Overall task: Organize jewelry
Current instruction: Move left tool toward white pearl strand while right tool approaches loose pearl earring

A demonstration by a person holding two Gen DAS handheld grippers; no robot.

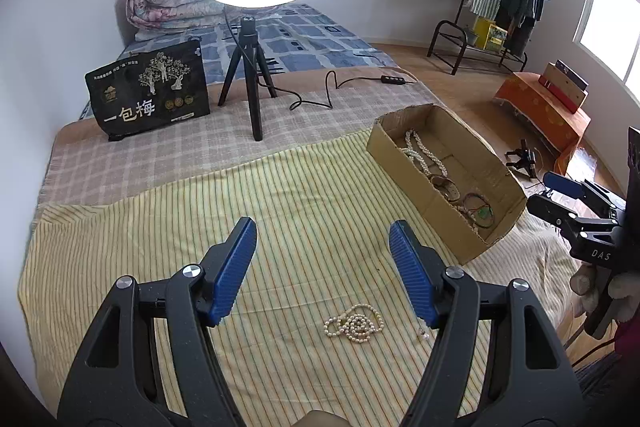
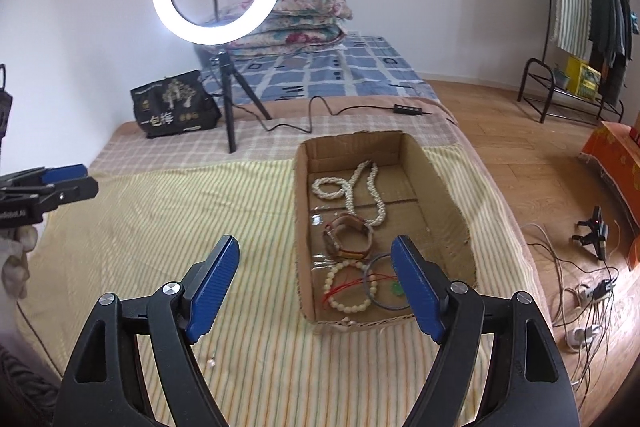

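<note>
A bunched pearl necklace [image 1: 354, 325] lies on the yellow striped cloth [image 1: 160, 247]. My left gripper [image 1: 320, 227] hangs open above and just beyond it, with nothing between its blue pads. To the right stands an open cardboard box [image 2: 440, 187]. It holds a long pearl necklace [image 2: 360, 187], a strapped watch [image 2: 348, 239], a pale bead bracelet [image 2: 350, 287], a thin bangle [image 2: 384, 283] and a red cord with a green pendant [image 2: 396, 289]. My right gripper [image 2: 316, 243] is open and empty over the box's near end. A small loose pearl piece [image 2: 211, 362] rests on the cloth.
A lit ring light on a black tripod [image 1: 252, 75] and a black printed bag [image 1: 152, 91] stand further back on the bed, with a cable and remote [image 1: 394, 79]. Folded quilts [image 2: 304, 19] lie by the wall. Cables and plugs [image 2: 588, 299] cover the floor at right.
</note>
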